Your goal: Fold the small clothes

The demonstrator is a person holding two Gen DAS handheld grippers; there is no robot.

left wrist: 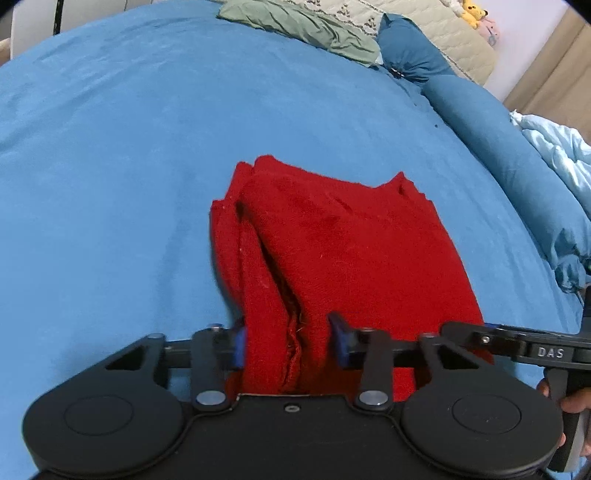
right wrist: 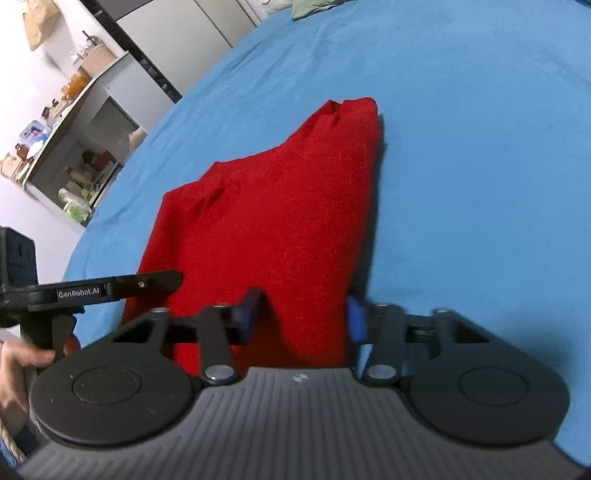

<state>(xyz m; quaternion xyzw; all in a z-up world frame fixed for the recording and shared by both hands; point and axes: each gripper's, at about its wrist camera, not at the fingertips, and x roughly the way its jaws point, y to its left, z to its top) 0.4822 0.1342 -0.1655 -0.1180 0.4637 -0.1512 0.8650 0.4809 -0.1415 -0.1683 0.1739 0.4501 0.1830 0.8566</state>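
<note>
The left gripper (left wrist: 288, 341) has its blue pads set apart on either side of a fold of the red garment (left wrist: 332, 258), the cloth bunched between them; whether they pinch it I cannot tell. The right gripper (right wrist: 303, 314) likewise straddles the garment's (right wrist: 280, 206) near edge, jaws spread, with grip unclear. The garment lies folded just ahead of both tools on the blue bedsheet (left wrist: 110, 166). Beyond the left gripper, far off, a green cloth (left wrist: 303, 29) rests near a blue pillow (left wrist: 410, 48).

A home bedroom: a wide bed under a blue cotton sheet (left wrist: 147, 147), long blue bolster pillows (left wrist: 480, 122), yellow plush toy (left wrist: 472, 13), cluttered grey shelf unit (right wrist: 74, 155).
</note>
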